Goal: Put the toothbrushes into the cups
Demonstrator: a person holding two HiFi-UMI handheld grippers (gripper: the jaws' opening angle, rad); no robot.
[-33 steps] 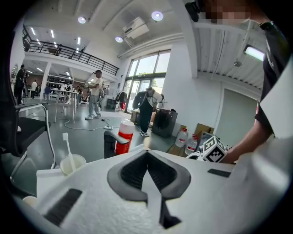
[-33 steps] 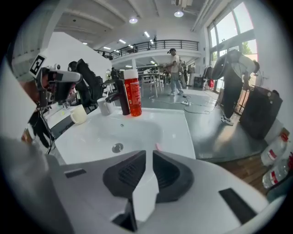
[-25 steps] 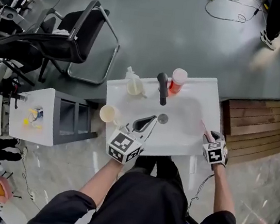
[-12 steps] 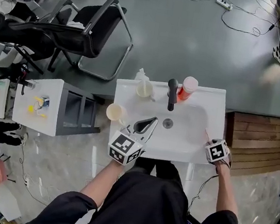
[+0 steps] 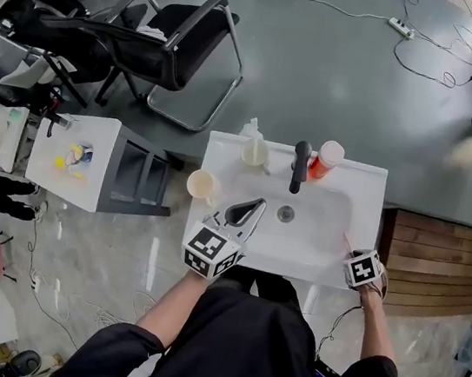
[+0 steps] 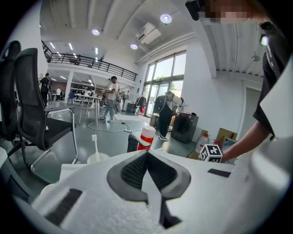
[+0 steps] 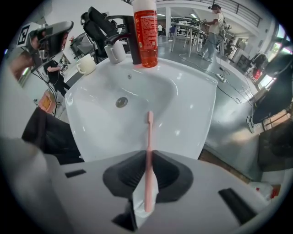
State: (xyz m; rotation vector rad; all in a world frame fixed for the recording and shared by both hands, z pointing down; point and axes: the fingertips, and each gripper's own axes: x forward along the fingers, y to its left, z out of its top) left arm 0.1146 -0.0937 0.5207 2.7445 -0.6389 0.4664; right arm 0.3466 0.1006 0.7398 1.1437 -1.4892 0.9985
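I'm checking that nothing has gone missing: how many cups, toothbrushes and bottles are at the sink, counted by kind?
Cups: 2 (cream cup, back cup)
Toothbrushes: 2 (pink toothbrush, white toothbrush standing in the back cup)
Bottles: 1 (red bottle)
Total: 5

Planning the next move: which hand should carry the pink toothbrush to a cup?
Right. The right tool has its jaws closing on the pink toothbrush, which stands between them. The left tool is shut and empty, away from the brush.
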